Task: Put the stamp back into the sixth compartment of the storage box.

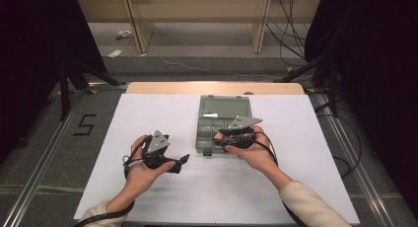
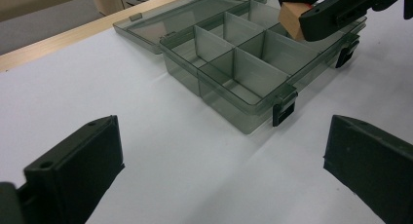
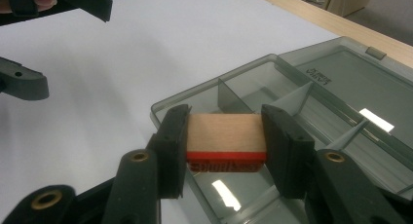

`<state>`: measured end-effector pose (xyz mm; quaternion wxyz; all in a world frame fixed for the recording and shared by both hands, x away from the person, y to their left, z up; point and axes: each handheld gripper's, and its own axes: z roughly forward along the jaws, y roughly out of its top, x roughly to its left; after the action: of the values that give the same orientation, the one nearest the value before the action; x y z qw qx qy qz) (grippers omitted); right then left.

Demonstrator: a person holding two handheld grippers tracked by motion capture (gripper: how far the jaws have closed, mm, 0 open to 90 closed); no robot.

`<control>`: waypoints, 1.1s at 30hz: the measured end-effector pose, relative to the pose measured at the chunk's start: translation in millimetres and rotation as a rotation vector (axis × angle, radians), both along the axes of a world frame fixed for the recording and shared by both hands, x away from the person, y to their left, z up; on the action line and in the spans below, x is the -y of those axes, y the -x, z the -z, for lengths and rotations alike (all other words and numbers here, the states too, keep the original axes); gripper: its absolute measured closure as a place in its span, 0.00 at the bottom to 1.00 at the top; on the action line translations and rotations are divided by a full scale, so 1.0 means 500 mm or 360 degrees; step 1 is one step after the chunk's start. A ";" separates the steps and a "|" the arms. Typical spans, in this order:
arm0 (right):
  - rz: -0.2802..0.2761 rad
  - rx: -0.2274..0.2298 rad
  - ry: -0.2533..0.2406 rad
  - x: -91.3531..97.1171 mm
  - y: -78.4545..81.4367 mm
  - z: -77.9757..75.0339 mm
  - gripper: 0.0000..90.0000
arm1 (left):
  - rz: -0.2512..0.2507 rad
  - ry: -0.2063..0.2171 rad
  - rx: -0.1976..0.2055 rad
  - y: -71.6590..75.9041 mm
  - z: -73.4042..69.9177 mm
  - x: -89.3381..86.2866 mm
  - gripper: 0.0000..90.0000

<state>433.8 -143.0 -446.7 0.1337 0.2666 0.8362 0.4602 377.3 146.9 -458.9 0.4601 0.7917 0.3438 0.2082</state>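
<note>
Right gripper (image 3: 226, 151) pinched a wooden block (image 3: 226, 132) above the open box (image 2: 253, 63).

The block, pale wood with a red band along its lower edge, sat squarely between both pads, held over a near compartment at the box's front edge; the box, smoky clear plastic with dividers, lay on the white table (image 1: 162, 197) with its lid (image 3: 360, 83) folded flat behind; the left gripper (image 1: 183, 161) rested beside the box, jaws spread wide, nothing between them.
</note>
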 end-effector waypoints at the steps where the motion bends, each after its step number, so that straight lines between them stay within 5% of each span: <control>1: 0.0000 -0.0001 0.0000 0.000 -0.001 0.000 0.62 | -0.0001 0.0002 0.0000 0.000 0.000 0.000 0.00; 33: 0.0012 -0.0014 0.0012 -0.010 -0.017 0.007 0.62 | 0.0003 0.0000 0.0002 0.000 0.000 0.001 0.00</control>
<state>442.3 -137.7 -450.2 0.1327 0.2713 0.8376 0.4552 377.2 146.6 -458.8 0.4606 0.7919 0.3427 0.2081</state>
